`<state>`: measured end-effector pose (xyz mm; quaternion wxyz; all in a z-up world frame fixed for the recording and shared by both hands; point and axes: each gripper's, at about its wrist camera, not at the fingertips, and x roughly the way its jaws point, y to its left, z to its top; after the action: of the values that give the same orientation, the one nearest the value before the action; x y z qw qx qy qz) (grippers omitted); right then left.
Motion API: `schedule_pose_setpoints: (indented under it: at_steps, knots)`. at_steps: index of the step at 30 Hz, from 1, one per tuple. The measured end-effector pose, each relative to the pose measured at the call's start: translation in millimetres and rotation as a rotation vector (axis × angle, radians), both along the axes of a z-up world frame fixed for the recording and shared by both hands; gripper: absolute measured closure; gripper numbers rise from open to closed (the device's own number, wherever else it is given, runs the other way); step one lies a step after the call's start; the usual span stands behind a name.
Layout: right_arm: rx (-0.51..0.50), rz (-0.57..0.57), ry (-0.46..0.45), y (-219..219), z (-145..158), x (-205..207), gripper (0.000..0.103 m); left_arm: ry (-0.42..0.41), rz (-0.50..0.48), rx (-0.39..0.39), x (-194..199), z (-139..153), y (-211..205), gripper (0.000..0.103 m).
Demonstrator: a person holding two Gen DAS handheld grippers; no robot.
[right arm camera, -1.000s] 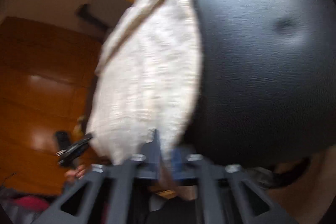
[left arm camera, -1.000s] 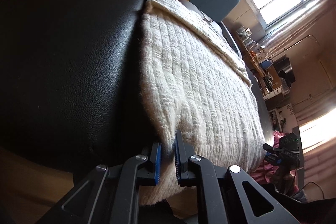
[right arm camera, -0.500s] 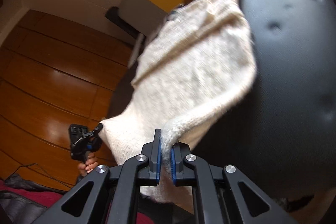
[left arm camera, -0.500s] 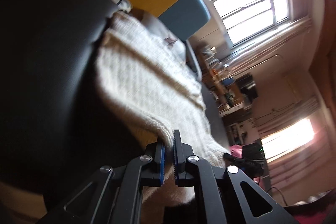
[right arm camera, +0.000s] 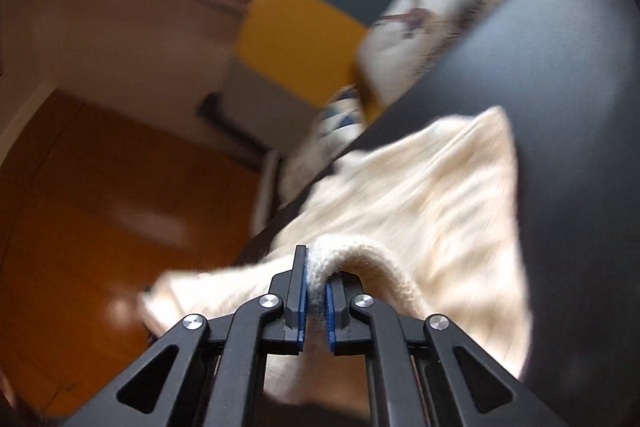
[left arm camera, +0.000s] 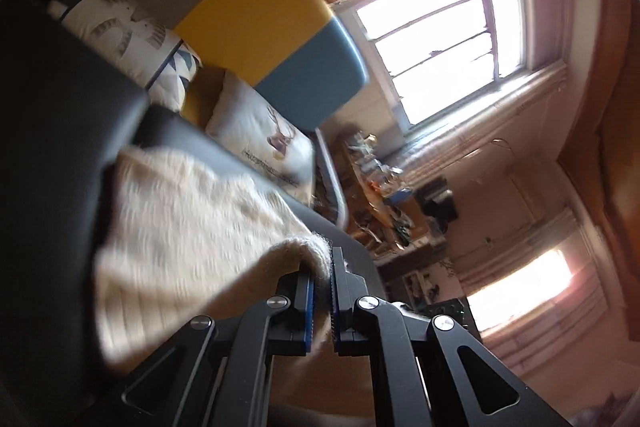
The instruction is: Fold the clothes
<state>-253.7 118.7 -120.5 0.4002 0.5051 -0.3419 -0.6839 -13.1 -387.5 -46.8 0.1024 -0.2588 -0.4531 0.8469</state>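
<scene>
A cream ribbed knit sweater lies partly on a black leather seat. Its near edge is lifted off the seat. My left gripper is shut on that edge, the knit hem bunched between the blue pads. In the right wrist view the same sweater spreads over the black leather seat. My right gripper is shut on a thick rolled hem that arches up out of its jaws. Both views are blurred by motion.
Behind the seat stands a sofa with grey, yellow and blue back cushions and printed white pillows. A cluttered desk stands under a bright window. Orange wooden floor lies on the left of the right wrist view.
Both grippers have lifted the held sweater edge up and carried it forward over the garment. The cameras now tilt up toward the sofa and window, with less sweater lying flat.
</scene>
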Motion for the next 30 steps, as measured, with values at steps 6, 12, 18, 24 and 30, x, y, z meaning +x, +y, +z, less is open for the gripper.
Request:
schedule_pose_setpoints:
  at_steps: [6, 12, 18, 24, 30]
  knots:
    - [0.030, -0.074, -0.174, -3, -53, -39, 0.094, -0.296, 0.093, 0.013, -89, -74, -43, 0.097]
    - [-0.052, -0.087, -0.201, 11, -46, -40, 0.078, -0.328, 0.097, 0.204, -91, -108, -67, 0.096]
    - [-0.074, -0.059, -0.103, 5, -9, -36, 0.072, -0.302, 0.180, 0.224, -66, -97, -83, 0.082]
    - [0.231, 0.117, 0.121, -46, 15, -9, 0.069, -0.354, 0.207, 0.021, -35, -91, -75, 0.072]
    - [0.614, 0.286, 0.361, -108, -1, 16, 0.069, -0.385, 0.049, -0.150, -28, -94, -41, 0.072]
